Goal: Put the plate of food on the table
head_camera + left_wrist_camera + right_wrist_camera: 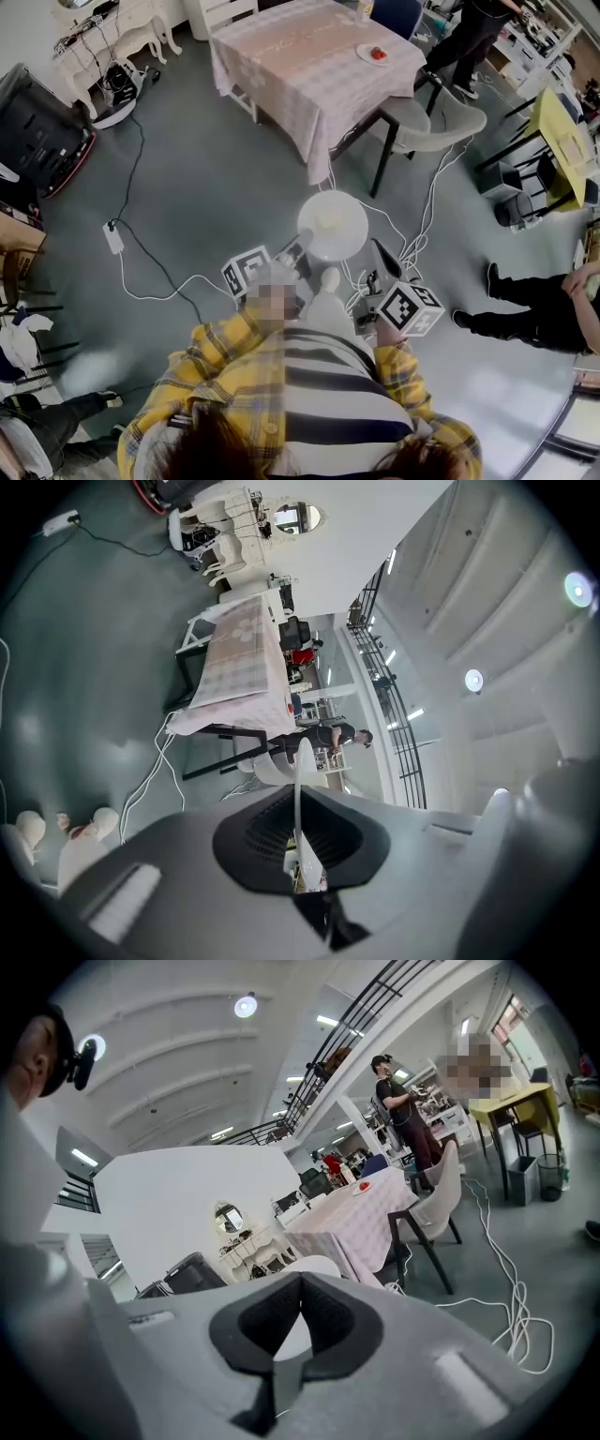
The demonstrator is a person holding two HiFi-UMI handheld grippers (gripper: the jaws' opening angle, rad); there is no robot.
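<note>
- The round, smooth white plate (333, 225) hung over the grey floor (206, 187), short of the cloth-covered desk (300, 66).
- The left gripper (302, 247) and right gripper (377, 251) pointed forward, jaws pinching opposite rims.

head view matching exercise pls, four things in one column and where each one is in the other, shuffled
Things
1. large white plate
2. small plate with something red
3. white power strip
4. grey chair

Places
a. on the floor at the picture's left
b. on the table with the pink cloth, near its right corner
c. clamped between the left gripper and the right gripper, above the floor
d. beside the table's right edge

Pairs: 1-c, 2-b, 3-a, 4-d
</note>
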